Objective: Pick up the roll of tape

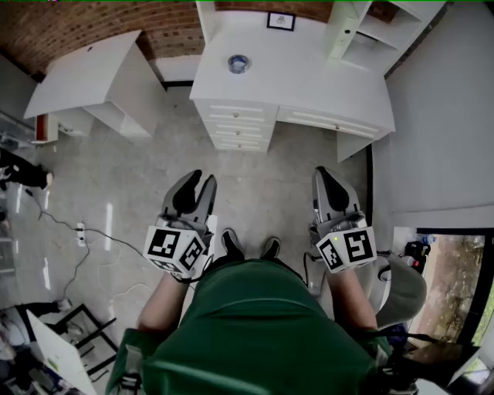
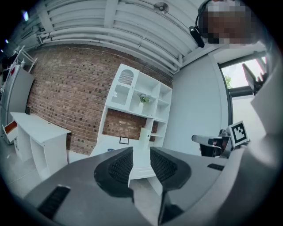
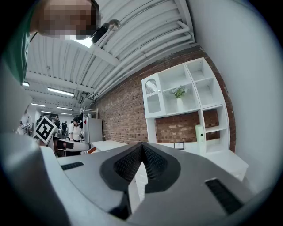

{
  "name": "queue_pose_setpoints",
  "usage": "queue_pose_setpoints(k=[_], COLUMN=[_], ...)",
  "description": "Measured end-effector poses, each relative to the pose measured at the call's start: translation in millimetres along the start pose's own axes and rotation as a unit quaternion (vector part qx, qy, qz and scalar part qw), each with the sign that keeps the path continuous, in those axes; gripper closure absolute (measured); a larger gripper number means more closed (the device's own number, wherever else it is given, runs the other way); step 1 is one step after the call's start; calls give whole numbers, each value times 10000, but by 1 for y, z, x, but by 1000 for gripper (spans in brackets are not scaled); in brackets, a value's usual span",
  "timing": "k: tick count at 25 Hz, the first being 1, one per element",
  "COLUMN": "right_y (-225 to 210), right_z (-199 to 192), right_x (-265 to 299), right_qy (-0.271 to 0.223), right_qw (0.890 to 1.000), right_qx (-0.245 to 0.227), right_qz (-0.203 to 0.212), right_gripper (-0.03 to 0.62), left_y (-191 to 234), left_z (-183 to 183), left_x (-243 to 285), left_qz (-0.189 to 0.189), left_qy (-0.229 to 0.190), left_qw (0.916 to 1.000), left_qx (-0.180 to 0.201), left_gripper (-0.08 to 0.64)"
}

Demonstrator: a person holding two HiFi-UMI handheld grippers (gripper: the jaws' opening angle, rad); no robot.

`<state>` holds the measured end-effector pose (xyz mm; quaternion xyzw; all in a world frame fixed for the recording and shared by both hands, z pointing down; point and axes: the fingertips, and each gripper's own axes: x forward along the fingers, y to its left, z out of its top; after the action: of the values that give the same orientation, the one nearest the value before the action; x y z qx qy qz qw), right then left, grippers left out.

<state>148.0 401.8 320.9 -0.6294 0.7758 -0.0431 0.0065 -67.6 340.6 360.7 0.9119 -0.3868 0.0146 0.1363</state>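
Head view, looking steeply down. Small blue-grey roll of tape (image 1: 238,63) lies flat on top of the white counter with drawers (image 1: 309,85), towards its left-hand end. It sits just in front of a small dark-framed picture (image 1: 281,21) standing at the back. A white open-shelf unit (image 1: 349,29) stands at the counter's right end, against the red brick wall (image 1: 46,27). A second, plain white desk (image 1: 89,73) stands off to the left, apart from the counter.

Both grippers are held low over the pale grey floor (image 1: 139,170), well apart from the tape, on either side of the person's dark shoes (image 1: 231,245).

Left gripper (image 1: 204,179): in its own view the black ribbed fingers (image 2: 118,167) stand apart, with a clear gap and nothing between them. The counter and shelf unit show through the gap, far off.

Right gripper (image 1: 323,171): in its own view the fingers (image 3: 154,162) are pressed together at the tips, with nothing caught between them.

Person's green shirt (image 1: 255,339) fills the bottom of the head view. A thin dark cable (image 1: 116,239) trails across the floor at left.
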Motion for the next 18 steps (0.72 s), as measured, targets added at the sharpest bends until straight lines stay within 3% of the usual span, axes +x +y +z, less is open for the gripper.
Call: queue_pose_setpoints(k=[10, 18], right_y=[-8, 8], right_z=[2, 7], right_x=[-29, -22], right_qy=[-68, -84], right_qw=[9999, 9998], right_qx=[-115, -201], right_qz=[-21, 9], right_gripper=[571, 545], left_y=[-31, -10], left_z=[-2, 7], left_x=[-6, -20], left_qz=[-72, 34], left_qy=[-75, -223], left_qw=[9999, 9997], left_qx=[41, -11], left_gripper=[430, 430])
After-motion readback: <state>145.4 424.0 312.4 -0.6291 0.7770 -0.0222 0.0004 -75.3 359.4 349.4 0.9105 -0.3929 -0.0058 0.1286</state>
